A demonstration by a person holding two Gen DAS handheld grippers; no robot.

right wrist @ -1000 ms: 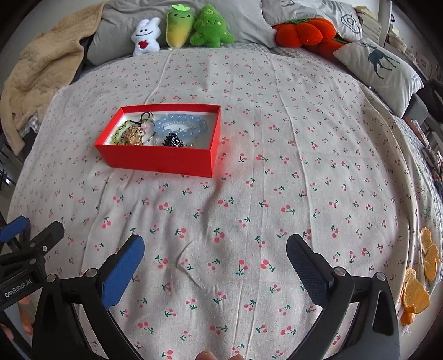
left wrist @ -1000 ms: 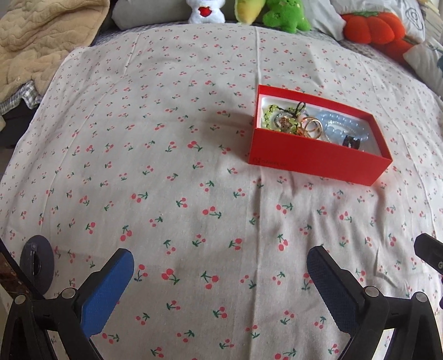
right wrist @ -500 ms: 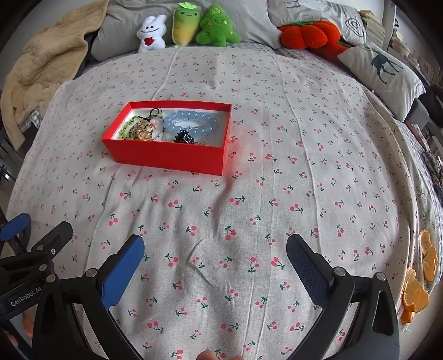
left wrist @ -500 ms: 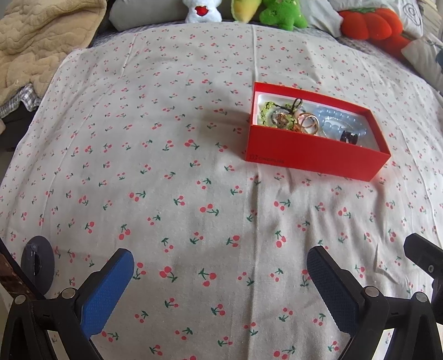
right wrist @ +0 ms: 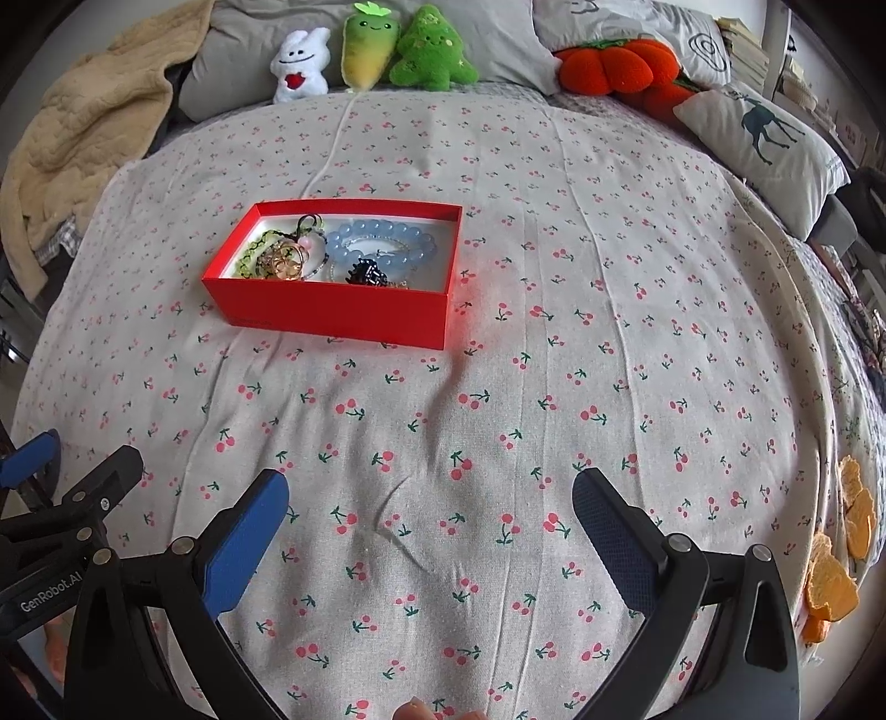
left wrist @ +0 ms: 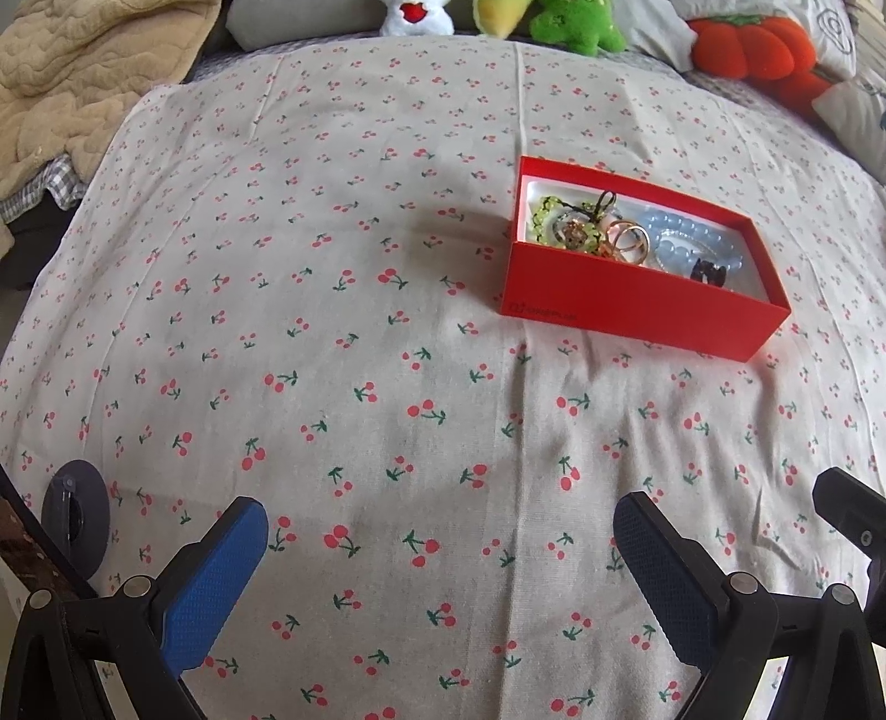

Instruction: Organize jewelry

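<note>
A red open box [left wrist: 637,302] [right wrist: 338,310] sits on the cherry-print bedsheet, ahead and to the right in the left wrist view, ahead and to the left in the right wrist view. Inside lie a pale blue bead bracelet [right wrist: 382,238] [left wrist: 684,241], a green bead bracelet [right wrist: 252,252] [left wrist: 545,213], gold rings [left wrist: 628,241] [right wrist: 285,263] and a small black piece [right wrist: 365,274] [left wrist: 709,272]. My left gripper [left wrist: 440,548] is open over bare sheet, well short of the box. My right gripper [right wrist: 429,523] is open too, nothing between its blue pads.
Plush toys [right wrist: 376,52] and grey pillows [right wrist: 498,39] line the far edge. An orange pumpkin cushion [right wrist: 614,66] and a deer pillow [right wrist: 764,138] lie at the far right. A beige blanket [left wrist: 83,77] is heaped at the far left. Orange pieces [right wrist: 836,559] lie at the right edge.
Both grippers have drifted forward a little toward the box, which looks slightly larger and lower in both views. Both stayed open; the box's contents are unchanged.
</note>
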